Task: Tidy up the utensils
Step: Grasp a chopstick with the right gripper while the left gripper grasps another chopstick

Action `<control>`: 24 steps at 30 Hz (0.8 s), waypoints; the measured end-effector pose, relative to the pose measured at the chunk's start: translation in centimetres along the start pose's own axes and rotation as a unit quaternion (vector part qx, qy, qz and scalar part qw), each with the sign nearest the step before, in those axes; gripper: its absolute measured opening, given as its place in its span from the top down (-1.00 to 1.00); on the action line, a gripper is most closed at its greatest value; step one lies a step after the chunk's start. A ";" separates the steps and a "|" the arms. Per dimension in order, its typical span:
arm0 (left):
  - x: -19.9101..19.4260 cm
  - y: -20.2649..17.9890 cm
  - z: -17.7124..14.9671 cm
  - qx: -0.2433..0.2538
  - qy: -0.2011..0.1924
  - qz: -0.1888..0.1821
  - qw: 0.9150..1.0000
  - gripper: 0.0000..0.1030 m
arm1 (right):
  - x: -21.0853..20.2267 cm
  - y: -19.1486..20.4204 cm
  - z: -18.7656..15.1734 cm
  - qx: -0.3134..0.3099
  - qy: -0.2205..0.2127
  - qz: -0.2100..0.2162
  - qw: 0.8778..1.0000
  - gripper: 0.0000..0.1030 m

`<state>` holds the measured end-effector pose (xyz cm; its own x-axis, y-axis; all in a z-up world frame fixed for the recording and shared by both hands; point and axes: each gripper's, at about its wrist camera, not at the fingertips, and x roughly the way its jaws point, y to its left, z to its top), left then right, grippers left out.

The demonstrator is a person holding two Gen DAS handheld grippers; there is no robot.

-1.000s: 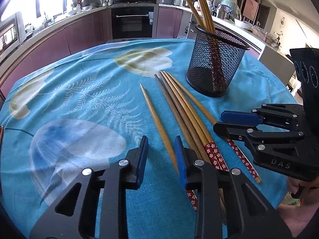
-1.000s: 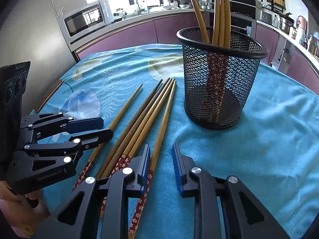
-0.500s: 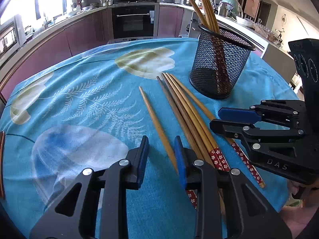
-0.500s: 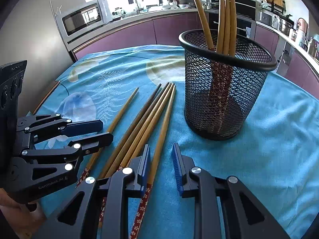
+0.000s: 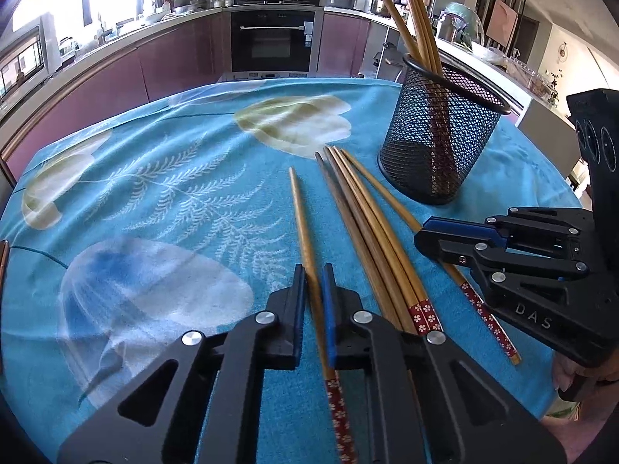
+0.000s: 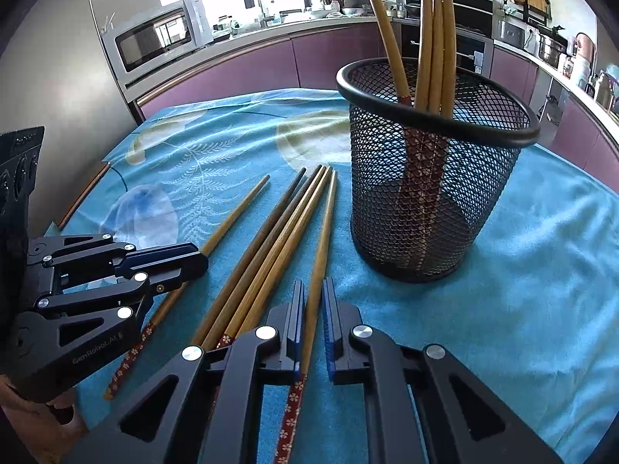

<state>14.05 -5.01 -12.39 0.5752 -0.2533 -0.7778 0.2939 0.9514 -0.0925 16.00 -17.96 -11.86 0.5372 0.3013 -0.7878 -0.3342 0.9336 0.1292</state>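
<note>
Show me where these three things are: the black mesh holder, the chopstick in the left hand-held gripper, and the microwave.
black mesh holder (image 6: 425, 208), right wrist view, on its front mesh wall.
chopstick in the left hand-held gripper (image 5: 300, 212), left wrist view, on its bare wooden shaft.
microwave (image 6: 154, 40), right wrist view, on its door.

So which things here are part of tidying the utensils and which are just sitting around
Part of the job:
- left gripper, shut on the lone chopstick
- right gripper, shut on the rightmost chopstick
- chopstick bundle on the cloth
- mesh holder

Just lying about:
- microwave
- oven
- tablecloth
</note>
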 end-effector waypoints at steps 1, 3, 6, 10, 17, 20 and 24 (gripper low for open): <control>0.0 0.0 0.0 -0.002 0.000 0.000 1.000 0.84 | 0.0 -0.1 -0.1 0.001 -0.002 0.000 1.000 0.85; -0.1 0.1 0.0 -0.005 0.000 0.000 1.000 0.85 | -0.1 -0.2 -0.1 0.004 -0.002 0.002 1.000 0.86; -0.3 0.1 0.0 -0.008 -0.002 0.001 1.000 0.85 | -0.3 -0.4 -0.1 0.007 -0.006 0.003 1.000 0.89; -0.7 0.1 0.0 -0.010 -0.006 -0.002 1.000 0.85 | -1.1 -0.7 -0.2 0.012 -0.013 0.011 1.000 0.89; -1.9 -0.1 0.2 -0.008 -0.018 -0.016 1.000 0.85 | -2.0 -0.8 -0.5 0.015 -0.022 0.034 0.999 0.89; -2.1 -0.2 0.2 -0.010 -0.020 -0.021 1.000 0.85 | -2.3 -0.7 -0.5 0.015 -0.026 0.044 0.999 0.89; -2.4 -0.2 0.2 -0.010 -0.023 -0.023 0.999 0.85 | -2.7 -0.6 -0.5 0.013 -0.030 0.053 0.998 0.89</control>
<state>12.77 -4.67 -10.36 0.5956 -0.3035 -0.7438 0.3052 0.9420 -0.1400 14.30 -19.41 -10.09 0.5450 0.4096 -0.7316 -0.3717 0.9002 0.2271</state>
